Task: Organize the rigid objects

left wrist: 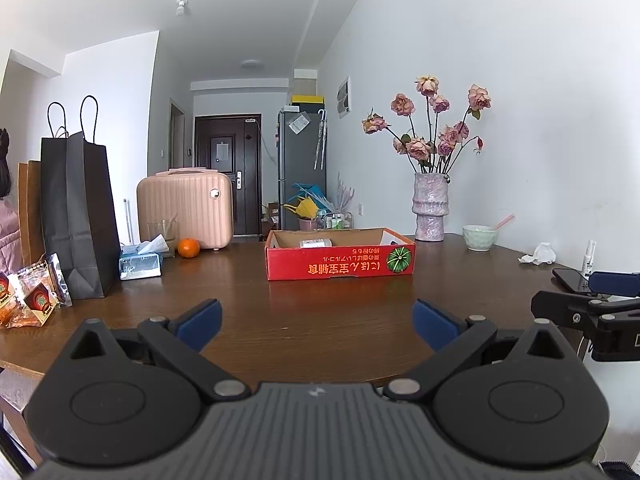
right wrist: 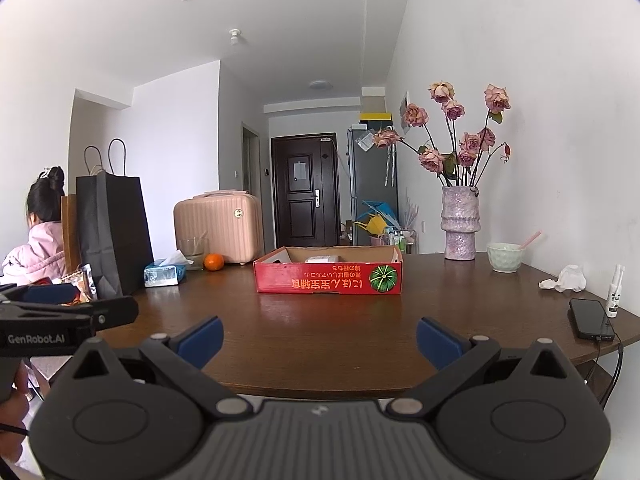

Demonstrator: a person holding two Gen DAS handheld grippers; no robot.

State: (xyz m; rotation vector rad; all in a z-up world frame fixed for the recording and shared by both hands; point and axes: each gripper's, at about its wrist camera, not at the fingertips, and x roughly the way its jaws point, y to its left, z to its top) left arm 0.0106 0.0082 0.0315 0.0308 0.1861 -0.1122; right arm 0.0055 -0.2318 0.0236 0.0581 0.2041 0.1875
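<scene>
A red cardboard box (left wrist: 340, 266) with an open top sits mid-table; it also shows in the right wrist view (right wrist: 328, 278). A small white box (left wrist: 316, 243) lies inside it. An orange (left wrist: 188, 247), a tissue pack (left wrist: 141, 264), a green bowl (left wrist: 480, 237), a spray bottle (right wrist: 615, 291) and a phone (right wrist: 591, 319) lie around the table. My left gripper (left wrist: 318, 322) is open and empty above the near table edge. My right gripper (right wrist: 319, 342) is open and empty, also at the near edge, to the right of the left one.
A black paper bag (left wrist: 76, 216) and snack packets (left wrist: 34, 300) stand at the left. A pink case (left wrist: 186, 206) and a glass (left wrist: 162, 234) are behind the orange. A vase of roses (left wrist: 430, 208) stands at the back right. A crumpled tissue (left wrist: 540, 254) lies near the wall. A person (right wrist: 40, 232) sits at the far left.
</scene>
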